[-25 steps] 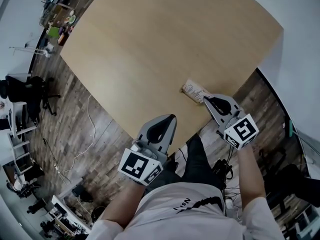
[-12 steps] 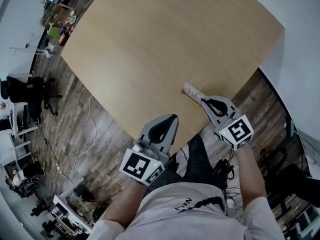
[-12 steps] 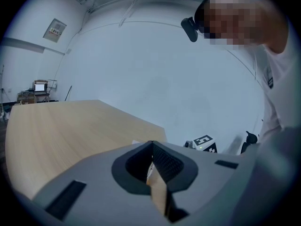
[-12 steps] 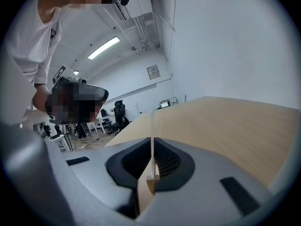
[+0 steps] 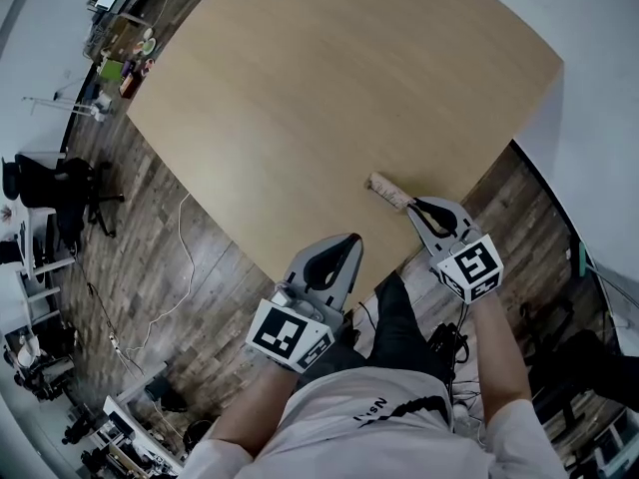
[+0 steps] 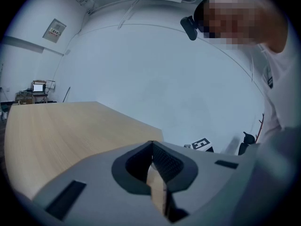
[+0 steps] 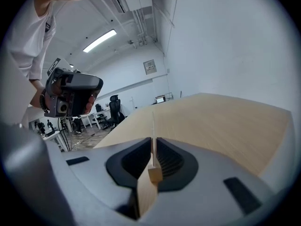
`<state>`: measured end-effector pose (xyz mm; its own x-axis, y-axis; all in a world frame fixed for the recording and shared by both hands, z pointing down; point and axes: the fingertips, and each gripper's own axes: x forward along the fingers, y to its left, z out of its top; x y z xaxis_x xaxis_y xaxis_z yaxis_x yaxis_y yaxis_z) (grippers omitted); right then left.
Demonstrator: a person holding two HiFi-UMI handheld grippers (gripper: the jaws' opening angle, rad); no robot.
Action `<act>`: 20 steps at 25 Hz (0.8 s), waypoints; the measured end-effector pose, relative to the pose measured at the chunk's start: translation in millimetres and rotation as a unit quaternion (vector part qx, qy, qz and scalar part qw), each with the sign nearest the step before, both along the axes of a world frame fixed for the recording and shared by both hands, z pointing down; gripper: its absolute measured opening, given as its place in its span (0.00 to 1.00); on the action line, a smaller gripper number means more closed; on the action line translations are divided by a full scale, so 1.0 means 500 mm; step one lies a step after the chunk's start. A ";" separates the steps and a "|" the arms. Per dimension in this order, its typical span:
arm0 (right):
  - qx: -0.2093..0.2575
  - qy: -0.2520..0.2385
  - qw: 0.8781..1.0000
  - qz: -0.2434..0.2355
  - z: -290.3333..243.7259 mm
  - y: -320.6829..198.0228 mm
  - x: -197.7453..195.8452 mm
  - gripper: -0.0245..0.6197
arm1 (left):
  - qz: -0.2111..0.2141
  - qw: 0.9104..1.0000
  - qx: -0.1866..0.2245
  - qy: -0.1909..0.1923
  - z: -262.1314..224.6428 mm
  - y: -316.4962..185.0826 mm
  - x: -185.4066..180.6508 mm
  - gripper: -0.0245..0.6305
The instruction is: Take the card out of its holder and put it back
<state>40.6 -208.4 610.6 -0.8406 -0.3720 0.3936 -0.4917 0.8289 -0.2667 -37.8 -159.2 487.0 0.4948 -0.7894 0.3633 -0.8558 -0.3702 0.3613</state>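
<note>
In the head view a pale card point(image 5: 385, 189) lies low over the wooden table point(image 5: 329, 78) near its front right edge, seen almost edge-on. My right gripper point(image 5: 408, 206) is shut on its near end. The right gripper view shows the card point(image 7: 153, 124) as a thin upright edge pinched between the shut jaws of my right gripper point(image 7: 153, 139), with a small wooden block point(image 7: 154, 175), perhaps the holder, just below it. My left gripper point(image 5: 348, 238) hovers at the table's front edge, shut and holding nothing. The left gripper view shows my left gripper point(image 6: 152, 142) with its jaws together.
The table's front edge point(image 5: 300, 267) runs just ahead of both grippers, with dark wood floor point(image 5: 170, 267) below it. Office chairs point(image 5: 60, 183) and cluttered shelves point(image 5: 120, 38) stand far left. A white wall point(image 5: 599, 118) borders the table's right side.
The card has turned from showing its printed face to nearly edge-on. My right gripper has drawn back slightly toward me with it. The left gripper has drifted a little right.
</note>
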 end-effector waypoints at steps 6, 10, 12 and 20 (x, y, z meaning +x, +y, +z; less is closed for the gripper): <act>0.009 0.004 0.999 0.050 -0.053 0.014 0.032 0.08 | 0.019 1.000 0.010 0.009 -0.013 0.024 0.010 0.06; 0.009 -0.019 0.997 0.069 -0.122 0.052 0.011 0.08 | 0.038 0.999 0.018 0.010 -0.038 0.049 0.010 0.06; 0.013 -0.026 0.997 0.074 -0.153 0.073 -0.005 0.08 | 0.047 0.998 0.027 0.011 -0.048 0.063 0.009 0.06; 0.041 -0.041 0.993 0.107 -0.311 0.145 -0.046 0.06 | 0.079 0.995 0.055 0.020 -0.122 0.111 0.021 0.06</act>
